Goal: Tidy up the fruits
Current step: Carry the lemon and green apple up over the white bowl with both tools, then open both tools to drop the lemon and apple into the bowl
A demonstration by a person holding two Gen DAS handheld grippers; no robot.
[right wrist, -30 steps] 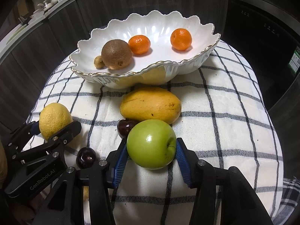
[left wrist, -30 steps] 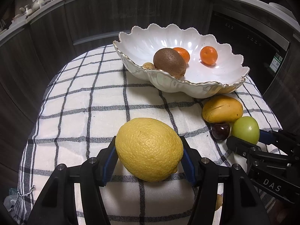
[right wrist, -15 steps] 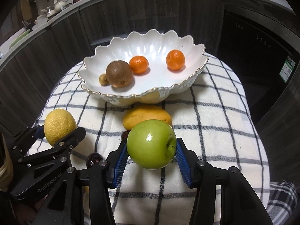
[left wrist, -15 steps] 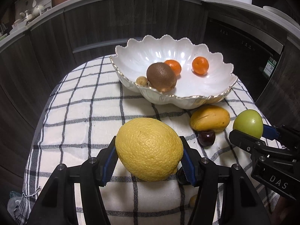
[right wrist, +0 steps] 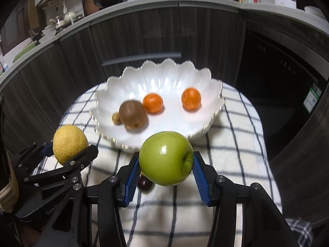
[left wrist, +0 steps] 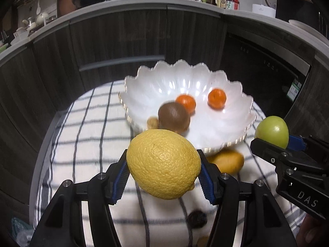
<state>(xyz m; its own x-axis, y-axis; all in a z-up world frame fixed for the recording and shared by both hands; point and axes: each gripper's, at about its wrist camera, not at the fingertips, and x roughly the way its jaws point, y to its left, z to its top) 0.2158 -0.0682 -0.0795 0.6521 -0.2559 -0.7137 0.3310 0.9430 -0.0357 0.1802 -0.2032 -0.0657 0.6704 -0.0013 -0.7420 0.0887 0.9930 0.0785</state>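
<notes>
My left gripper (left wrist: 163,164) is shut on a yellow lemon (left wrist: 163,163) and holds it in the air in front of the white scalloped bowl (left wrist: 232,129). My right gripper (right wrist: 166,161) is shut on a green apple (right wrist: 166,158), also raised before the bowl (right wrist: 207,115). The bowl holds a kiwi (right wrist: 133,113), two tangerines (right wrist: 152,103) and a small brown fruit (right wrist: 116,118). A mango (left wrist: 226,161) and a dark cherry (left wrist: 196,219) lie on the checked cloth below. The lemon (right wrist: 68,144) shows left in the right wrist view, the apple (left wrist: 271,131) right in the left wrist view.
The round table carries a white cloth with dark checks (right wrist: 236,144). Dark cabinet fronts (left wrist: 123,37) curve behind it, with a counter of pans and bottles above. Another dark cherry (right wrist: 145,182) lies under the apple.
Both grippers have risen with their fruits and tilted up; the bowl and table now sit lower and farther in both views. The mango is mostly hidden behind the apple in the right view.
</notes>
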